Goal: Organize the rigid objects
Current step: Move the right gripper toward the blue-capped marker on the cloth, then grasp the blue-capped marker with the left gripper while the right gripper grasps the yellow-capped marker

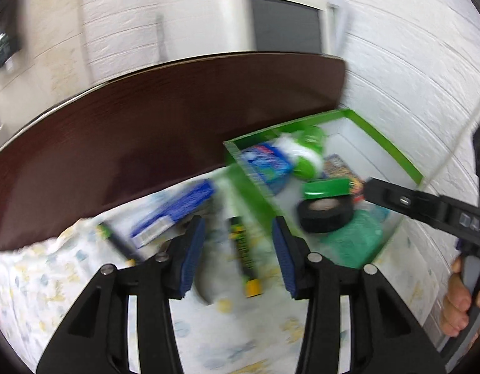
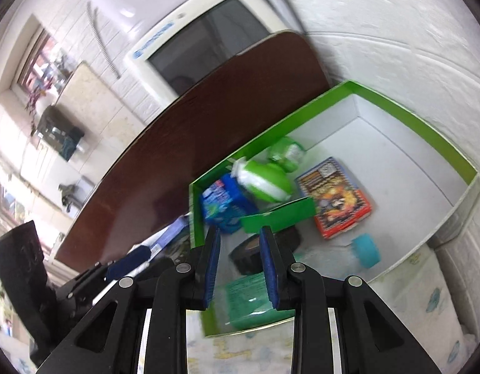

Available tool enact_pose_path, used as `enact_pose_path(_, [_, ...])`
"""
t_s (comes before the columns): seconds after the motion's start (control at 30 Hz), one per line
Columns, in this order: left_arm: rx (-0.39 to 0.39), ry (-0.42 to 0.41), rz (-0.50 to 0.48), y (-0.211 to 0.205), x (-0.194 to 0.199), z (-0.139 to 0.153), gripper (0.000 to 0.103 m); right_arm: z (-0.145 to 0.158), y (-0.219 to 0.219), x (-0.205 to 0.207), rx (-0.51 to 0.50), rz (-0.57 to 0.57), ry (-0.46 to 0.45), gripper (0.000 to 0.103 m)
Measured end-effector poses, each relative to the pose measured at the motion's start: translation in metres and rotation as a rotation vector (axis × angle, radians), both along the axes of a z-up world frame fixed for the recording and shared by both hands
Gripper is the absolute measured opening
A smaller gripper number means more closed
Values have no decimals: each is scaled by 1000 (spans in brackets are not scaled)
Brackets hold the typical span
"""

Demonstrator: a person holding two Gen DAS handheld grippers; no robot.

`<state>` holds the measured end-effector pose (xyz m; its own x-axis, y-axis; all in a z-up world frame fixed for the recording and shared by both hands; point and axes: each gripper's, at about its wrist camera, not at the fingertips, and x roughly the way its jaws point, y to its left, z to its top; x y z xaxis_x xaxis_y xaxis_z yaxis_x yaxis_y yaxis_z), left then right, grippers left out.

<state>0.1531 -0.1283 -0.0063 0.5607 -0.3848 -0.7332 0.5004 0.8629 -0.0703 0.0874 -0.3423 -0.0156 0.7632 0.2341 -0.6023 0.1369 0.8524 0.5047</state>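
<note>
A green-walled box (image 1: 252, 184) (image 2: 405, 115) lies on the patterned sheet and holds a black tape roll (image 1: 325, 216) (image 2: 249, 254), a green card (image 1: 327, 188) (image 2: 277, 215), a blue packet (image 1: 265, 163) (image 2: 221, 205), a green-white bottle (image 1: 305, 152) (image 2: 265, 180), an orange box (image 2: 333, 199), a teal cup (image 2: 366, 251) and a green packet (image 2: 246, 299). My left gripper (image 1: 238, 243) is open over a green-yellow marker (image 1: 244, 258) outside the box. A blue carton (image 1: 174, 212) and a dark pen (image 1: 118, 240) lie to its left. My right gripper (image 2: 240, 265) is open and empty above the box's near end.
A dark brown table top (image 1: 146, 131) (image 2: 190, 137) stands behind the sheet. A white CRT monitor (image 1: 280, 15) (image 2: 196, 43) is beyond it. A white textured wall (image 1: 411, 71) runs along the right. The right gripper's body (image 1: 427, 212) reaches in from the right.
</note>
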Motion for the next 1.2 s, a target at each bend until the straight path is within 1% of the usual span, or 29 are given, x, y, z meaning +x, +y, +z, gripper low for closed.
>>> enact_pose_path(0.07, [0,20,78,25,7,-5,43,3,20,3,-27,43,0,29])
enact_pose_path(0.13, [-15,66,135,48,14,-15,43,2,42,5,-69,78,15,29])
enact_pose_path(0.23, [14,108,200,71,21,-33,43,-4,77,10,-127,139,36,29])
enact_pose_path(0.3, [22,148,219,77,25,-46,43,-12,99,12,-180,165,63,29])
enact_pose_path(0.37, [15,173,219,78,31,-55,43,-22,117,16,-236,161,98,29])
enact_pose_path(0.43, [25,174,214,73,35,-60,43,-33,129,19,-297,138,123,29])
enact_pose_path(0.57, [58,177,218,62,47,-69,43,-46,144,22,-422,82,140,29])
enact_pose_path(0.67, [69,190,248,62,58,-75,41,-49,151,27,-464,63,147,29])
enact_pose_path(0.73, [73,221,271,64,68,-83,43,-51,153,31,-498,48,157,29])
enact_pose_path(0.77, [70,236,279,66,71,-87,40,-52,154,33,-509,42,160,29])
enact_pose_path(0.8, [80,212,283,66,72,-86,36,-51,156,34,-515,40,159,29])
enact_pose_path(0.83, [103,207,279,68,73,-87,29,-50,158,35,-515,46,154,29])
enact_pose_path(0.87, [116,200,270,69,72,-87,26,-49,161,34,-511,58,149,29])
enact_pose_path(1.0, [126,209,242,85,65,-86,20,-56,171,39,-524,87,167,29])
enact_pose_path(1.07, [127,205,233,97,58,-87,17,-63,171,43,-539,48,196,29])
enact_pose_path(1.13, [134,197,223,106,50,-88,14,-72,168,50,-524,19,225,29])
enact_pose_path(1.2, [135,193,214,112,41,-90,14,-83,167,58,-509,-7,261,29])
